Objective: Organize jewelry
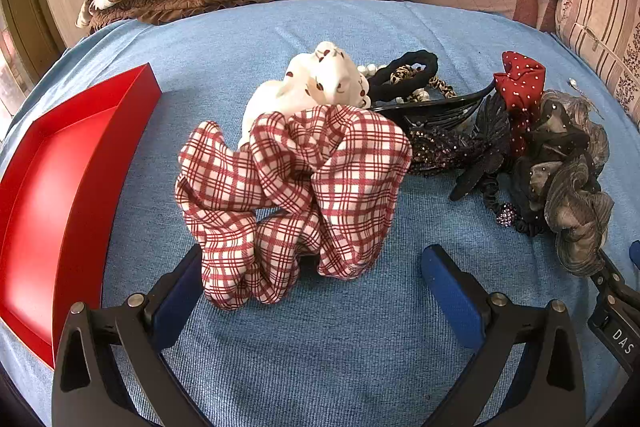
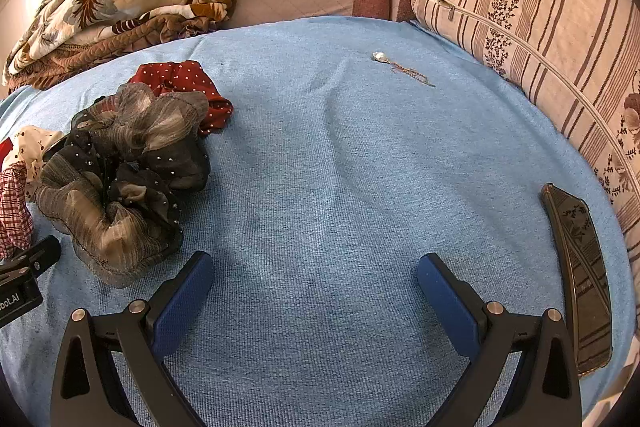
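My left jaws (image 1: pixel 312 291) stand spread wide with nothing pinched, angled down at the blue bedspread (image 1: pixel 320 347), and the plaid scrunchie (image 1: pixel 292 195) sits just ahead of them, its near folds lying between the two blue pads; its left edge looks very close to the left pad, though I cannot tell if it touches. My right jaws (image 2: pixel 316 291) are spread just as wide over bare spread, holding nothing. To my left, just beside the plaid one, the red tray (image 1: pixel 60 187) lies open and, as far as I can see, holds nothing yet, so I judge the sorting is barely begun and the step in hand is the first pick. Behind the plaid scrunchie rests a white scrunchie (image 1: pixel 320 83) with small dark red marks, then a black hair tie (image 1: pixel 404 75) with pearl beads and a dark comb clip. Off to the right sits the grey-and-black gauzy scrunchie (image 2: pixel 120 179), with a red dotted bow (image 2: pixel 188 83) touching it behind. Farther out, well apart from the pile, a small pendant on a chain (image 2: pixel 400 67) lies alone. Next I would ease the left jaws forward and down around the plaid folds, close on them, and lift toward the tray; soft cloth may slip, so a deep bite seems wise.
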The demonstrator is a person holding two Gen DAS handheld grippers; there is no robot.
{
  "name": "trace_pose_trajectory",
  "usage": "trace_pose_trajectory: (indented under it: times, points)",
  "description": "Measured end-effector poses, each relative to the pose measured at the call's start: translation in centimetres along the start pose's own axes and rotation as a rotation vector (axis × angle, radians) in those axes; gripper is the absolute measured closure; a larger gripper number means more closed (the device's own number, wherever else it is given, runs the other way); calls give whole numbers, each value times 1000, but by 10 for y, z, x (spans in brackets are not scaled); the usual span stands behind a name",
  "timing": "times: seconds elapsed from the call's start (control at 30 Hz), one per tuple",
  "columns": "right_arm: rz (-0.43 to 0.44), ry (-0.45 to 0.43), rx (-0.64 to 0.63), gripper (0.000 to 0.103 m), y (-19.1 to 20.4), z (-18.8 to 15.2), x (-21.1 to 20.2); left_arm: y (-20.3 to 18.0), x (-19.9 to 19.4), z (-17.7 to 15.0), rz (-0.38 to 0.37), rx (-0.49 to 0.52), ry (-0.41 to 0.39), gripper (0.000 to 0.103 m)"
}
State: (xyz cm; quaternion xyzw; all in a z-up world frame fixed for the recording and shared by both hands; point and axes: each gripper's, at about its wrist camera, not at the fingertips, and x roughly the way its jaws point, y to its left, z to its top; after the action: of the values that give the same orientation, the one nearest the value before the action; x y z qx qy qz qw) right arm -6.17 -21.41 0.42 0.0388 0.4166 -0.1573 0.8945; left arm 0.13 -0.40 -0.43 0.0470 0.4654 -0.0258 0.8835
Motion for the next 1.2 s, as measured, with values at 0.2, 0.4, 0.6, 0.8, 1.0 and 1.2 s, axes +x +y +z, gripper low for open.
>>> trace_pose_trajectory:
  times: [0.2,0.4,0.6,0.8,1.0,1.2]
  points:
    - [0,0,0,0,0,0,0,0,0,0,-1,0,1,0]
    - [-4,-1,-4,0,0,0,0,1,-1,0,-2,-1,1,0]
    - [0,-2,-3,0,0,1,0,1,0,0,-3,-1,2,0]
    - [1,-2,-3,0,1,0,0,0,0,0,-3,-1,2,0]
    - [2,-3,-3,0,-1,0,0,2,-2,1,4,2,8,0]
    - [18,11,9,0,-4,0,1,5,-4,0,-29,1,3,0]
